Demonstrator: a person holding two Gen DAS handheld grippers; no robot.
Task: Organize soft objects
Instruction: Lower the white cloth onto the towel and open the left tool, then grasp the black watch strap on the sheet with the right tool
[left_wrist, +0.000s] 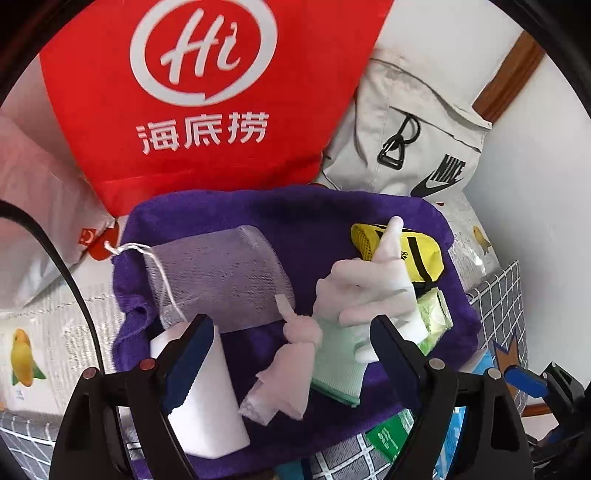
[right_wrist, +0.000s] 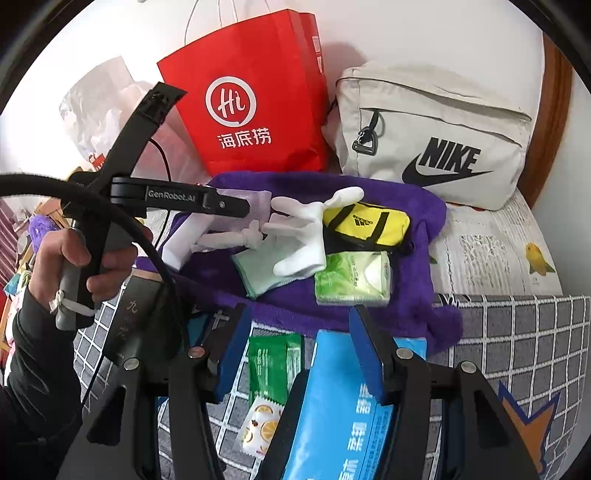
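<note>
A purple towel (left_wrist: 303, 210) lies spread on the table and also shows in the right wrist view (right_wrist: 417, 206). On it lie a white glove (left_wrist: 369, 280) (right_wrist: 303, 236), a mesh drawstring pouch (left_wrist: 221, 273), a white foam block (left_wrist: 207, 398), a knotted white cloth (left_wrist: 291, 365), a green-edged cloth (left_wrist: 336, 373), a yellow mini bag (left_wrist: 424, 254) (right_wrist: 369, 223) and a green tissue pack (right_wrist: 351, 280). My left gripper (left_wrist: 291, 354) is open just above the towel's near part. My right gripper (right_wrist: 299, 350) is open over a blue packet (right_wrist: 340, 406).
A red paper bag (left_wrist: 192, 92) (right_wrist: 255, 99) and a grey Nike bag (left_wrist: 417, 136) (right_wrist: 436, 144) stand behind the towel against the wall. A green sachet (right_wrist: 273, 365) and a lemon sachet (right_wrist: 258, 424) lie on the checked cloth (right_wrist: 517, 332).
</note>
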